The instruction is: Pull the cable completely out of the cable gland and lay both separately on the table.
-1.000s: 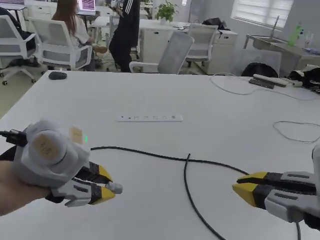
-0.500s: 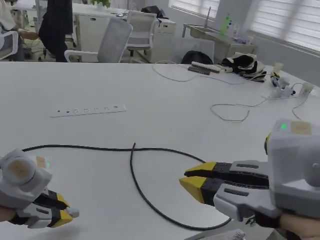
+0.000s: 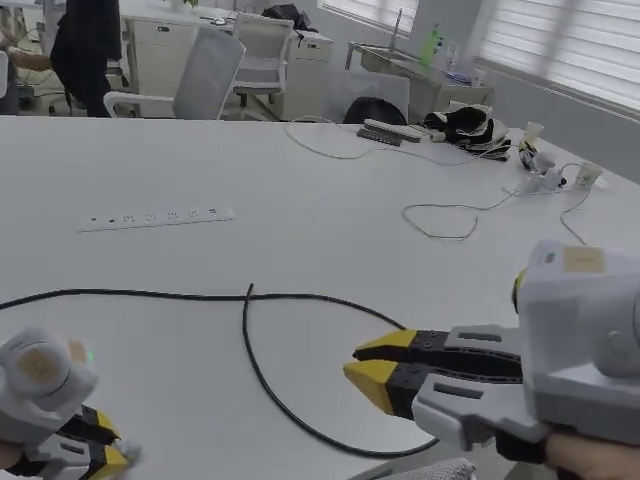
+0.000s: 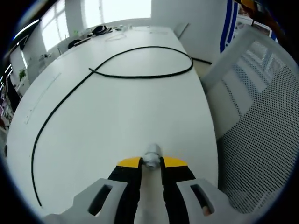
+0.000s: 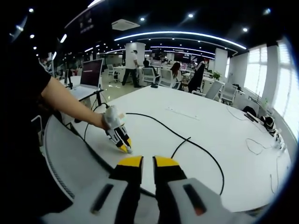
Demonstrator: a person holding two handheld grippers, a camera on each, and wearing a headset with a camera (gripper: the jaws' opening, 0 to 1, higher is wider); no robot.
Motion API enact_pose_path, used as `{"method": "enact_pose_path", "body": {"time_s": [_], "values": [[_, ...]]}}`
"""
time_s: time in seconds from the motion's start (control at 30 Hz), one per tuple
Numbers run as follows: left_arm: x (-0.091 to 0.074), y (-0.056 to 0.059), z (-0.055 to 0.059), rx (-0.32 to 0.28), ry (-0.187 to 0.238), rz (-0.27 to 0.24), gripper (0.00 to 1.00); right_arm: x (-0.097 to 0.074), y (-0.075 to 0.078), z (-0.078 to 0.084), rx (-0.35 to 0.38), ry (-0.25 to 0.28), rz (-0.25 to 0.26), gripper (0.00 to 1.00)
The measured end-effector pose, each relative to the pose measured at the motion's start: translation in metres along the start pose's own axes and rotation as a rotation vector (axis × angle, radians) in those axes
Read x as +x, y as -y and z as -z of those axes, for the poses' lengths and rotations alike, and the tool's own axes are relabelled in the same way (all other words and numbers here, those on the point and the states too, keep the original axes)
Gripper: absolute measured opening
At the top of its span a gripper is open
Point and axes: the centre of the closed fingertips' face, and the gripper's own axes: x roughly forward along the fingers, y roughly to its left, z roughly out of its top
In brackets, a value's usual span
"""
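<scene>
White desk (image 3: 330, 180) in a big office holds the black cable (image 3: 300, 297), which lies in a loose loop, all by itself. The left tool (image 4: 152, 163) pinches the small pale cable gland (image 4: 152, 154) at its tips, low by the desk's near edge and well apart from the cable. The right tool (image 5: 147, 162) is closed up and holds nothing. I think the pulling is done. Next, the left tool should set the gland on a bare spot and let go gently, since it may roll.
</scene>
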Motion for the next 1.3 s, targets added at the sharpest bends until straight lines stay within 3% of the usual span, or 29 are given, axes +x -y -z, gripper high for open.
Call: {"method": "enact_pose_path", "body": {"time_s": [0.03, 0.07, 0.1, 0.27, 0.4, 0.53, 0.7, 0.77, 0.87, 0.9, 0.93, 1.0, 1.1, 1.2, 1.3], "values": [[0.001, 0.006, 0.005, -0.03, -0.024, 0.034, 0.17, 0.0, -0.001, 0.0, -0.002, 0.0, -0.001, 0.07], [0.0, 0.004, -0.007, -0.003, 0.043, 0.025, 0.18, 0.0, -0.001, 0.0, -0.003, -0.001, -0.002, 0.07], [-0.002, 0.003, 0.0, -0.047, 0.001, 0.013, 0.22, 0.0, -0.001, 0.001, -0.002, -0.003, -0.004, 0.07], [-0.015, 0.007, 0.001, -0.066, -0.005, 0.002, 0.43, 0.004, -0.003, 0.004, -0.011, -0.018, -0.016, 0.08], [-0.039, 0.009, -0.008, -0.092, 0.029, -0.028, 0.47, 0.011, -0.002, 0.006, -0.013, -0.031, -0.035, 0.08], [-0.072, 0.013, -0.019, -0.067, 0.041, -0.077, 0.52, 0.023, -0.001, 0.018, -0.004, -0.075, -0.068, 0.1], [-0.126, 0.022, -0.041, -0.125, 0.133, -0.135, 0.53, 0.036, 0.0, 0.035, -0.001, -0.132, -0.1, 0.13], [-0.149, 0.032, -0.048, -0.145, 0.166, -0.15, 0.52, 0.04, 0.0, 0.041, 0.007, -0.151, -0.119, 0.15], [-0.186, 0.039, -0.056, -0.203, 0.26, -0.237, 0.43, 0.045, -0.003, 0.047, 0.021, -0.172, -0.153, 0.17], [-0.193, 0.043, -0.057, -0.237, 0.285, -0.242, 0.42, 0.046, -0.004, 0.049, 0.03, -0.18, -0.161, 0.18], [-0.203, 0.048, -0.057, -0.291, 0.323, -0.255, 0.44, 0.048, -0.005, 0.051, 0.037, -0.186, -0.171, 0.2], [-0.216, 0.05, -0.053, -0.331, 0.359, -0.295, 0.46, 0.049, -0.006, 0.054, 0.047, -0.199, -0.185, 0.22], [-0.235, 0.051, -0.034, -0.4, 0.395, -0.393, 0.46, 0.052, -0.009, 0.061, 0.066, -0.217, -0.202, 0.26], [-0.242, 0.055, -0.02, -0.525, 0.469, -0.424, 0.5, 0.053, -0.011, 0.07, 0.096, -0.245, -0.216, 0.32], [-0.243, 0.057, 0.0, -0.611, 0.482, -0.462, 0.53, 0.054, -0.015, 0.077, 0.132, -0.268, -0.228, 0.37]]}}
